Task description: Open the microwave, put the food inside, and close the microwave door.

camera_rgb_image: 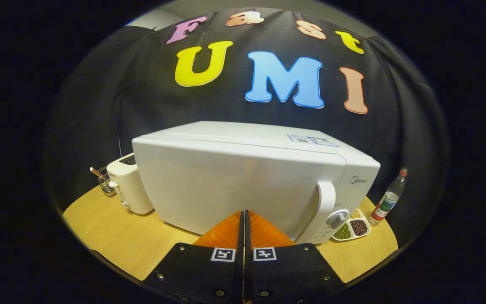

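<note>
Looks like either the very start or the very end: microwave door is fully closed, handle at about 2 o'clock from the gripper, whose fingers are pressed together, holding nothing; can't tell where the food is

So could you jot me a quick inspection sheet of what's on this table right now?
Surface: wooden table, round edge, bare in front.
Job's things: white microwave, door shut, handle and dial on its right side; food not identifiable.
Clutter: white toaster left of the microwave; wire basket behind the toaster; divided dish of beans and a bottle to the right.
Tool: fingers pressed together, holding nothing, tips just in front of the microwave door.
Cables: nothing seen.
Surroundings: black cloth wall behind the table.
</note>
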A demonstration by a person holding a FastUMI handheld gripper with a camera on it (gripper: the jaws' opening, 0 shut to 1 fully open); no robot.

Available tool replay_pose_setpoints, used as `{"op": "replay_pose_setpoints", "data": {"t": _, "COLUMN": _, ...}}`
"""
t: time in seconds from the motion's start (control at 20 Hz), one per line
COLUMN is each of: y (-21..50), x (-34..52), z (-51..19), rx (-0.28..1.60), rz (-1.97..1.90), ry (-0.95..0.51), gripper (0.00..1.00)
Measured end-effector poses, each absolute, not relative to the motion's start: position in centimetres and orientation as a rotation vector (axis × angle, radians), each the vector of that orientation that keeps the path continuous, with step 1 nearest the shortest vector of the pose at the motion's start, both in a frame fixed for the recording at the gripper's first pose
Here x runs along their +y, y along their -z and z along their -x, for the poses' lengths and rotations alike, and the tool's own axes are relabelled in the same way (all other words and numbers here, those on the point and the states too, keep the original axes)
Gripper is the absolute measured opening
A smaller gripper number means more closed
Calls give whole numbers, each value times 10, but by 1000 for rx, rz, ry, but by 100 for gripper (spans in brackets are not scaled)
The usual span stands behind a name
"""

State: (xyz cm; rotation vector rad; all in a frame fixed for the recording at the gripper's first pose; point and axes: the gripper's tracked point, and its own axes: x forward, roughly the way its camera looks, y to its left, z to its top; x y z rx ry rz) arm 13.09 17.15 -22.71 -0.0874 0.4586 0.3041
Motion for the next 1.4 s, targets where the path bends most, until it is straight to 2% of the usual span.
{"op": "replay_pose_setpoints", "data": {"t": 0.7, "y": 107, "x": 147, "z": 17, "rx": 268, "rz": -8, "ry": -288, "gripper": 1}}
{"op": "replay_pose_setpoints", "data": {"t": 0.75, "y": 103, "x": 145, "z": 24, "rx": 256, "rz": -10, "ry": -294, "gripper": 25}}
{"op": "replay_pose_setpoints", "data": {"t": 0.95, "y": 92, "x": 124, "z": 42, "rx": 218, "rz": -18, "ry": -248, "gripper": 98}}
{"op": "replay_pose_setpoints", "data": {"t": 1.4, "y": 81, "x": 108, "z": 56, "rx": 215, "rz": -53, "ry": -220, "gripper": 98}}
